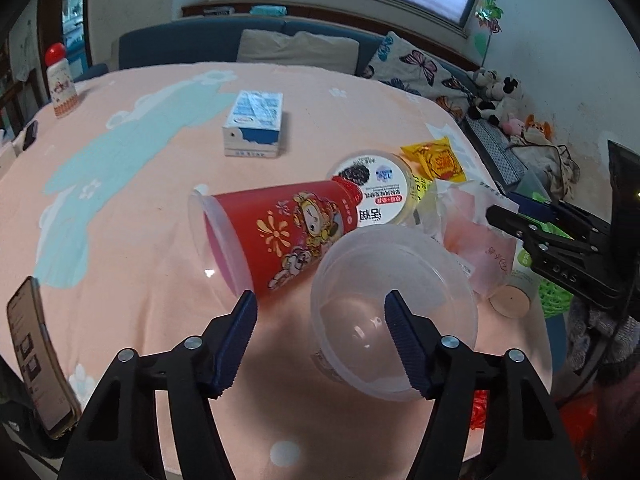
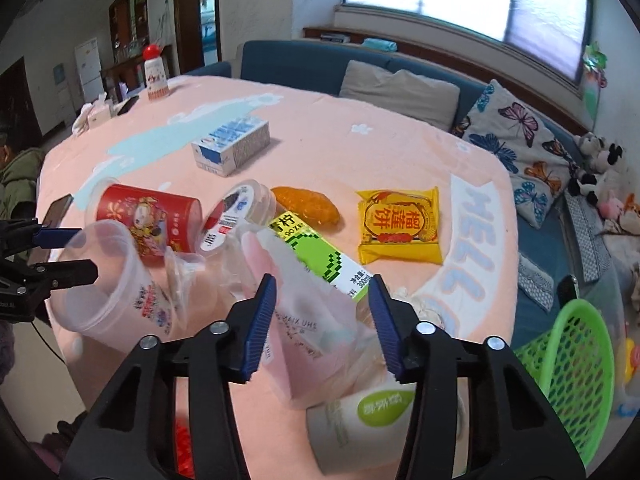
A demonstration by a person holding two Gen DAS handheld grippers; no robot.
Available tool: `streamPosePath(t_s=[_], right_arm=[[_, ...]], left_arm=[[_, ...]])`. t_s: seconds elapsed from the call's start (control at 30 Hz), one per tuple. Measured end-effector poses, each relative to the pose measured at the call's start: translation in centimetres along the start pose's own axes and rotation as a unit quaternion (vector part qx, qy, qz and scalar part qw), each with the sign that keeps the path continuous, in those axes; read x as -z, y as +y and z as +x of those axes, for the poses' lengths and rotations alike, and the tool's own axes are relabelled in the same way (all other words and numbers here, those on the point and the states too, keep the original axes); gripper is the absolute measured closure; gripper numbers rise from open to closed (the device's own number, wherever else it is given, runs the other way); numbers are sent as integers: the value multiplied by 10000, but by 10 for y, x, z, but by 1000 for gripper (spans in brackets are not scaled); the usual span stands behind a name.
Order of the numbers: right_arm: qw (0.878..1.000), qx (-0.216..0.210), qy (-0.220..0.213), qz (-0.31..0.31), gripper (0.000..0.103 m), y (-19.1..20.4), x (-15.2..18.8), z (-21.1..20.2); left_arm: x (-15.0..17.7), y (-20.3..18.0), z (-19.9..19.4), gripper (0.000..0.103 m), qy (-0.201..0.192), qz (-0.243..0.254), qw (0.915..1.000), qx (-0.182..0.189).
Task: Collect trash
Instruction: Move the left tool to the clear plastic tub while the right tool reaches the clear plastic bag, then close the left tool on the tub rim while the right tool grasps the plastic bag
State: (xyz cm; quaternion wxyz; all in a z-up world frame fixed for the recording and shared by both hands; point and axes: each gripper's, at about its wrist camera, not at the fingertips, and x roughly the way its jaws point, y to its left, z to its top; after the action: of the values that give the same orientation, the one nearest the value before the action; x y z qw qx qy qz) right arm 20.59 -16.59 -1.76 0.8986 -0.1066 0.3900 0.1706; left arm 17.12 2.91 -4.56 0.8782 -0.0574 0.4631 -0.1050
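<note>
A clear plastic cup [image 1: 394, 280] lies on its side on the pink tablecloth [image 1: 140, 240], mouth towards my left gripper [image 1: 322, 320]. That gripper is open. One pad is at the cup's mouth, the other outside its wall, and neither presses on it. In the right wrist view the same gripper [image 2: 88, 254] straddles the cup's rim [image 2: 108, 280]. My right gripper [image 2: 322, 318] has a translucent pink plastic bag [image 2: 316, 332] between its pads. The pads stand close to its sides and I see no firm pinch. A red printed cup [image 1: 280, 236] lies just behind the clear one.
Other items on the table are a yogurt tub [image 2: 236, 216], a blue-white milk carton [image 2: 232, 144], a green carton [image 2: 320, 256], a yellow snack pack [image 2: 400, 224] and a white-green paper cup [image 2: 372, 412]. A green basket [image 2: 576, 372] sits right of the table. A phone [image 1: 36, 360] leans at the left edge.
</note>
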Motion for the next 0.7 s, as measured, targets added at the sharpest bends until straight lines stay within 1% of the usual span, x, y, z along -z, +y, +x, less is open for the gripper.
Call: streamPosePath(t_s=[0.07,0.1,0.13,0.17,0.2,0.23,0.27,0.3,0.37,0.57,0.7], right_arm=[[10000,-68,17,13,65,-2,-1,4],[9999,-123,51,12,69,-2,-1,5],[9998,-165,58,17,72,-1,0,6],[9998,-188,55,25,78,-1,0,6],[9998,-209,46,41,82,-1,1,6],[9997,-224,23,50,84,0,0,5],[9997,-245,-20,63,88,0,1,2],[9996,-269,-47,68,90,1,1,0],[9995,-278,-110,47,92,5,1,-5],[9986,-262,-443,87,95,13,1,-30],[9973,-250,-670,194,96,12,-2,-50]], left_arm=[[-2,1,7,53,108,-29,9999,51],[-3,3,10,56,181,-59,9998,101],[-3,4,13,61,261,-96,9995,156],[-3,5,16,70,325,-123,9991,240],[-3,6,18,73,356,-124,9989,277],[-3,6,19,78,380,-125,9988,278],[-2,5,20,85,399,-115,9988,267],[-1,5,20,86,405,-109,9988,252],[1,2,19,96,400,-46,9991,163],[5,4,6,96,365,32,9992,147],[4,3,-10,96,228,92,9995,194]])
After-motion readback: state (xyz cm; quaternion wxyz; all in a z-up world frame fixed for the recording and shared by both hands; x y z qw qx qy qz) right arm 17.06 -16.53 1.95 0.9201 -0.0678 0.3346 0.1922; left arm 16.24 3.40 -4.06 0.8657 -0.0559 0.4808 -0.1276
